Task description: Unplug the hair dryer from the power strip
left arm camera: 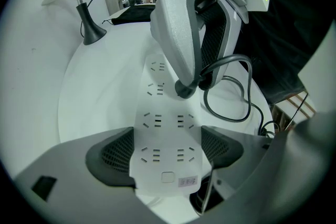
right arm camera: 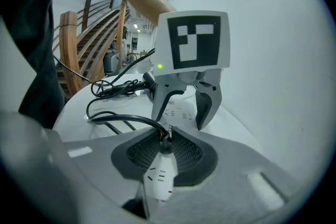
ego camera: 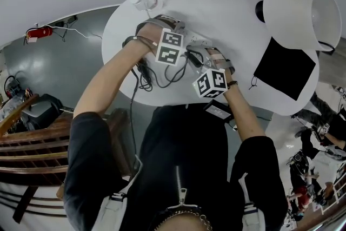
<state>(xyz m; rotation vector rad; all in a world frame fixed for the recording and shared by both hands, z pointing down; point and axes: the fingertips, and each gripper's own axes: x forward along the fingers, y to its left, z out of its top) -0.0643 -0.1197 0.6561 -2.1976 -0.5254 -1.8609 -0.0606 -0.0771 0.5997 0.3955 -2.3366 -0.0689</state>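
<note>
White power strip [left arm camera: 157, 113] with dark slots between the pale grey jaws and black mesh pads [left arm camera: 113, 157] of the left gripper [left arm camera: 168, 136], on a white table [left arm camera: 94, 92]. Black plug [right arm camera: 164, 143] and black cord [right arm camera: 121, 119] at the dark pads of the right gripper [right arm camera: 165, 136]. Black-and-white square markers [ego camera: 170, 46] on both grippers' white cubes.

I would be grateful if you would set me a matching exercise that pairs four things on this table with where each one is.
Things:
1. power strip
2. plug
3. water bottle
4. black cloth

Places:
A. lying flat beside the white lamp
B. between the fingers of the right gripper
C. between the fingers of the left gripper
D. near the rim of the table, beyond the grippers

Pairs: 1-C, 2-B, 3-D, 4-A
</note>
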